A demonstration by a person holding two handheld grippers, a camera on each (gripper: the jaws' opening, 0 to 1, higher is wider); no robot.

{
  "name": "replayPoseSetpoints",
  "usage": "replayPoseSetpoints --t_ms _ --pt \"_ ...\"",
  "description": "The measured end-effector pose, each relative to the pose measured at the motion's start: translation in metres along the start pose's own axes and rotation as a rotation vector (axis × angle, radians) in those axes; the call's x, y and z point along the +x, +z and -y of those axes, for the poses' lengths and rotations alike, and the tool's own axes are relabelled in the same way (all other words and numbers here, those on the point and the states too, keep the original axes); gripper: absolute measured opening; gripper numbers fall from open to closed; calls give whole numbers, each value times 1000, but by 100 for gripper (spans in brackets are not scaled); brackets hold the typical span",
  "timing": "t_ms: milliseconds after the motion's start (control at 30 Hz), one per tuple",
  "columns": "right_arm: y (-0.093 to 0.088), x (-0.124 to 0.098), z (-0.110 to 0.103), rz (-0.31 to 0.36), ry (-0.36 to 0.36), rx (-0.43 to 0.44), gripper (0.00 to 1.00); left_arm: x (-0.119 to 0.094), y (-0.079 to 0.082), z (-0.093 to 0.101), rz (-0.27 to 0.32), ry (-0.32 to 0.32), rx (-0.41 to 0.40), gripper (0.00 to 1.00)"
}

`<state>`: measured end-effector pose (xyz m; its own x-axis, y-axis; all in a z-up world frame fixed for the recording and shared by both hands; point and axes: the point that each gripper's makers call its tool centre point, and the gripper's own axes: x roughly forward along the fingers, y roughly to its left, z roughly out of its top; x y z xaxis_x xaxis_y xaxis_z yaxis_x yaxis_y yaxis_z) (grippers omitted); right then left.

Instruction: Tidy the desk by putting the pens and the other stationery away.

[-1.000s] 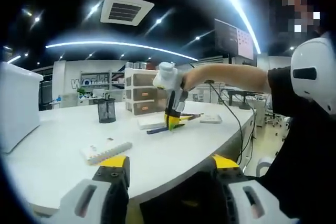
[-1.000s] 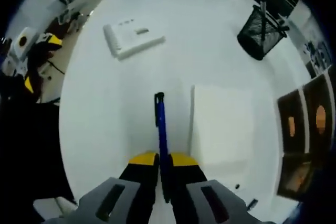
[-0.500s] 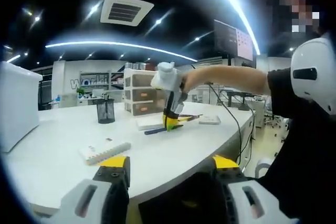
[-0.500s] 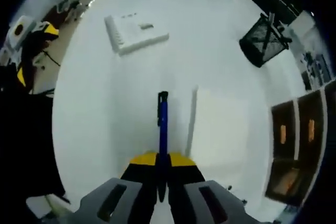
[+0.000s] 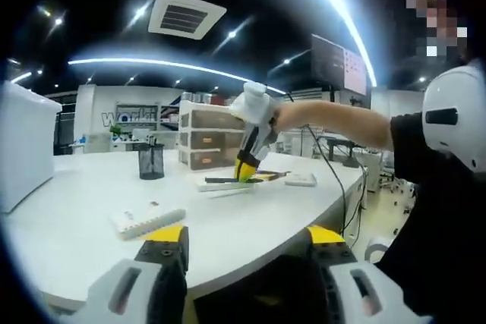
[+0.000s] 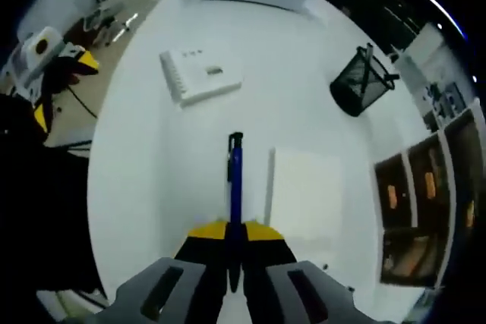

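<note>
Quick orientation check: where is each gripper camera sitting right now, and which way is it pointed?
Left gripper view: low at the desk edge, looking level across it; left gripper open, person's arm and torso at right.
Right gripper view: above the desk, looking down; right gripper shut on the blue pen.
Shared: mesh pen cup, white notepad, right gripper.
</note>
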<state>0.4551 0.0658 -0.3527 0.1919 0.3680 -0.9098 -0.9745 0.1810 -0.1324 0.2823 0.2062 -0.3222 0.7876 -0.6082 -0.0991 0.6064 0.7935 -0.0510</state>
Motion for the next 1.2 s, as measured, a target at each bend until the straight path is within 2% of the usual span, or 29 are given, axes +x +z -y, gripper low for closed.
replayPoseSetpoints --t_ms 167,300,433,467,500,567,600,767,833,967,1067,1200 --pt "10 -25 1 150 -42 30 4 3 3 5 20 -23 -27 60" --pt "11 -44 -2 251 -48 63 4 8 5 10 21 -44 -38 60" --pt "12 -63 -10 367 -16 118 4 11 11 13 30 -58 -48 59" --pt "11 -64 -10 375 -13 122 4 12 12 13 32 -60 -49 59" --pt "11 -73 -10 427 -24 134 4 13 15 15 34 -64 -48 59" --pt "6 -77 -13 454 -18 149 4 16 17 15 35 -68 -48 59" --pt "8 -81 -12 500 -31 154 4 17 19 15 39 -72 -50 59" --pt "1 -94 -17 633 -50 193 4 26 30 20 57 -105 -50 60" --pt "1 -103 -19 709 -75 209 4 31 35 23 60 -121 -46 60" --pt "-4 -108 -24 765 -111 207 4 39 42 28 74 -147 -51 60" --pt "-6 -111 -29 847 -119 240 4 46 47 32 80 -168 -58 60" --pt "-11 -116 -33 947 -180 261 4 53 51 37 77 -194 -53 60"
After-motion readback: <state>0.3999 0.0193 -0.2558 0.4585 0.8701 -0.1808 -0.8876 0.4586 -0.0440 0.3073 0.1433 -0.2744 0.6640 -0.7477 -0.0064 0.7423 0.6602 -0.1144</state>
